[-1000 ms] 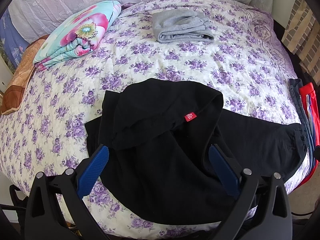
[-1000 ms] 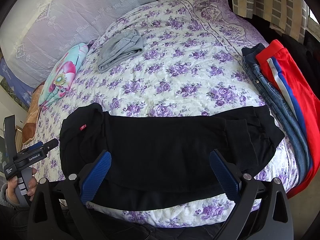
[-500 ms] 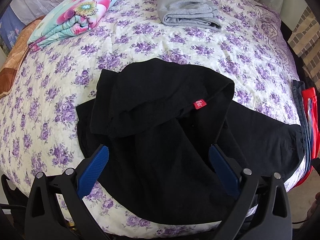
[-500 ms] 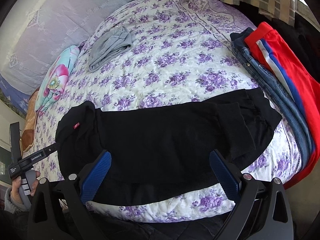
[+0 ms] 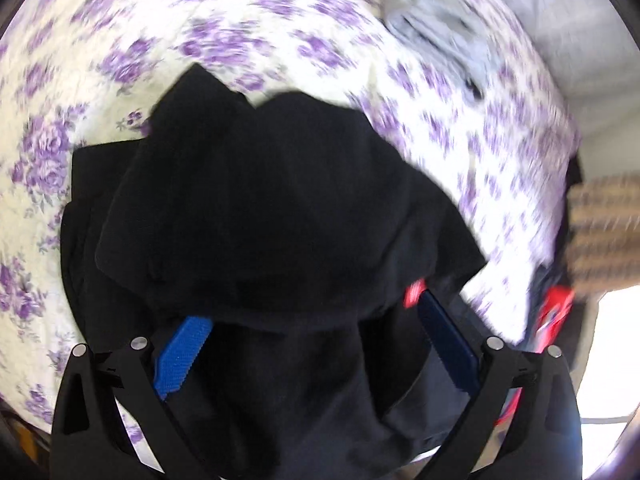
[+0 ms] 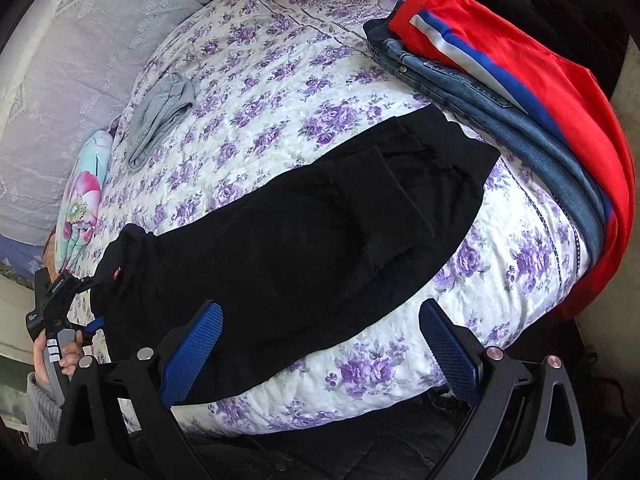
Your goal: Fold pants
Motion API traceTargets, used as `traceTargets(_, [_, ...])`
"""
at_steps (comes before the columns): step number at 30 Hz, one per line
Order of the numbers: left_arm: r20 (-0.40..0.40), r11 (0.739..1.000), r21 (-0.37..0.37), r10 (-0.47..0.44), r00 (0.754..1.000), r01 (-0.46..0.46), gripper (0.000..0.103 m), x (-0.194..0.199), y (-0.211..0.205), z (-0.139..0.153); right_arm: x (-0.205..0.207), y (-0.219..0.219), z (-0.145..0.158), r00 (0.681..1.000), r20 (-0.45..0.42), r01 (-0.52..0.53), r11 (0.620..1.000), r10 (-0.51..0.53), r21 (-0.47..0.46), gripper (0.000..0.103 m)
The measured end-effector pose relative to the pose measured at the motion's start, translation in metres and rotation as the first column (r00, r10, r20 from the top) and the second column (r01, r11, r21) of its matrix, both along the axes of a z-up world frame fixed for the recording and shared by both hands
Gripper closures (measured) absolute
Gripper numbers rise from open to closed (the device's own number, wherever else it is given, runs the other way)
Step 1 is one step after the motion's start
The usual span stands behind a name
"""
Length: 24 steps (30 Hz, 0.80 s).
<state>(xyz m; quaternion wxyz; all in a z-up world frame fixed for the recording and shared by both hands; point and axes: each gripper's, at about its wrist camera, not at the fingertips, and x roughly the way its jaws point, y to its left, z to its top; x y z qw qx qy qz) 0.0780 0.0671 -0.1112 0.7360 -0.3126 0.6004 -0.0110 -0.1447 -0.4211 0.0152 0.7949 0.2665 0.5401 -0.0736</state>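
Note:
Black pants (image 6: 320,232) lie stretched across the near side of the bed, waistband end at the left with a small red tag (image 6: 116,274), cuffs at the right. In the blurred left wrist view the bunched waistband end (image 5: 260,208) fills the middle, and my left gripper (image 5: 316,344) is open right at it, black cloth draped over the tips of its blue pads. The red tag (image 5: 414,294) sits by the right pad. My right gripper (image 6: 322,354) is open above the bed's near edge, just short of the pants' lower hem. A hand holds the left gripper (image 6: 91,302) at the far left.
A flowered purple quilt (image 6: 280,80) covers the bed. Red striped pants (image 6: 520,80) lie on jeans (image 6: 500,120) along the right edge. A folded grey garment (image 6: 160,120) and a folded floral blanket (image 6: 84,200) lie at the far side, near the pillows (image 6: 80,40).
My left gripper has dropped fast and close onto the waistband end, blurring its view. The right gripper has swung right toward the cuffs and the stacked clothes. The pants look unmoved.

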Motion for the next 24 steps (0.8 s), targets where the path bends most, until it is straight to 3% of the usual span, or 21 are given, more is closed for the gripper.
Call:
traceTargets(3, [-0.052,0.982,-0.140,0.119,0.992,-0.125,0.005,-0.001,0.029,-0.013,-0.003,-0.003,0.001,1.000,-0.006,0.011,1.000,-0.011,0.001,0.004])
traceTargets(6, [-0.109,0.921,-0.290,0.236,0.965,-0.258,0.005,-0.007,0.047,-0.025,-0.004,-0.008,0.001,1.000,-0.003,0.030,1.000,-0.030,0.003,0.004])
traceTargets(9, [-0.122,0.898,-0.338,0.254,0.959,-0.281,0.006,-0.009,0.049,-0.025,-0.003,-0.010,0.002,1.000,0.006,0.030,1.000,-0.030,0.009,0.004])
traceTargets(13, [-0.082,0.905,-0.320,0.268,0.960,-0.280,0.034,-0.011,0.058,-0.017,0.002,-0.004,0.004,1.000,0.025,0.002,1.000,-0.002,0.014,0.004])
traceTargets(18, [-0.105,0.892,-0.341,0.278,0.955,-0.297,0.056,-0.010,0.066,-0.024,0.008,0.003,0.008,0.999,0.048,-0.022,1.000,0.021,0.017,0.004])
traceTargets(22, [-0.005,0.893,-0.369,0.274,0.962,-0.256,0.088,-0.007,0.070,-0.007,0.007,-0.001,0.013,0.997,0.071,0.009,1.000,-0.010,0.019,0.004])
traceTargets(24, [0.054,0.899,-0.373,0.269,0.962,-0.230,0.091,-0.002,0.073,0.008,0.008,-0.006,0.013,0.997,0.069,0.034,0.999,-0.036,0.032,0.004])
